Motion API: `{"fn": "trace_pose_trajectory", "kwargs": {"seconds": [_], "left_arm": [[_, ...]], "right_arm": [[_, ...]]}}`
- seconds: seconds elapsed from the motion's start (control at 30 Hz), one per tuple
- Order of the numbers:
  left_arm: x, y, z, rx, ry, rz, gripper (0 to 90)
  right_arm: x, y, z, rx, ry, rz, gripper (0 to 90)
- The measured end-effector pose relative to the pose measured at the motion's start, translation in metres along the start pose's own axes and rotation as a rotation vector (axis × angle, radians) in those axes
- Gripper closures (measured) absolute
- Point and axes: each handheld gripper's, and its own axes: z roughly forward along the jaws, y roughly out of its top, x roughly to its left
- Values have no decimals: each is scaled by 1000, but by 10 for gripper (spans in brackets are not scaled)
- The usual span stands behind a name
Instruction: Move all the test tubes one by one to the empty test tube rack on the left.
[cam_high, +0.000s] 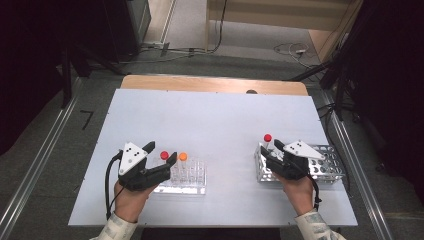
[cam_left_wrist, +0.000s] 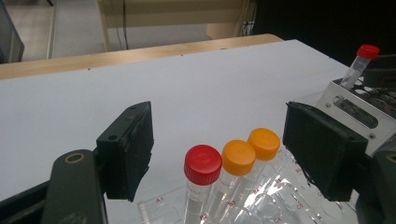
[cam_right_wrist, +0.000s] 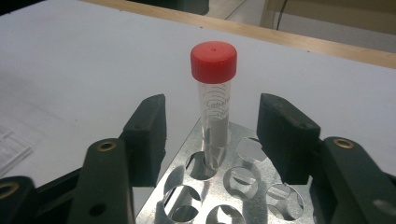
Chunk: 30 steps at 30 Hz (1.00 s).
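Between the right gripper's (cam_right_wrist: 212, 135) open jaws, untouched: red-capped tube (cam_right_wrist: 213, 100) in metal rack (cam_right_wrist: 243, 186), printing unreadable. Left gripper (cam_left_wrist: 219, 154) jaws open over clear rack (cam_left_wrist: 159, 207), cells marked A1, B4; one red-capped, two orange-capped tubes (cam_left_wrist: 252, 149). White desk (cam_high: 210, 125).

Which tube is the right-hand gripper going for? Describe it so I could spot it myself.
Look at the metal rack on the right of the white table. One clear tube stands in its corner hole, between the open right gripper. Its red cap marks it.
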Motion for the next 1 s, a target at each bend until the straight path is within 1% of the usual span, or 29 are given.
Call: {"fn": "trace_pose_trajectory", "kwargs": {"seconds": [0.1,0.27,0.37,0.57,0.7,0.83,1.0], "left_arm": [[-1,0,0,0,-1,1,255],[-1,0,0,1,-2,3,255],[-1,0,1,1,-2,3,255],[-1,0,1,1,-2,3,255],[-1,0,0,0,-3,3,254],[-1,0,1,0,-4,4,254],[-1,0,1,-1,0,3,253]], "right_arm": [[1,1,3,11,-8,1,499],[3,4,8,31,-22,-4,553],[4,4,11,50,-28,-11,563],[5,5,15,69,-43,-13,627],[6,6,15,76,-54,-13,697],[4,6,14,66,-54,-11,713],[4,11,5,29,-55,-3,714]]}}
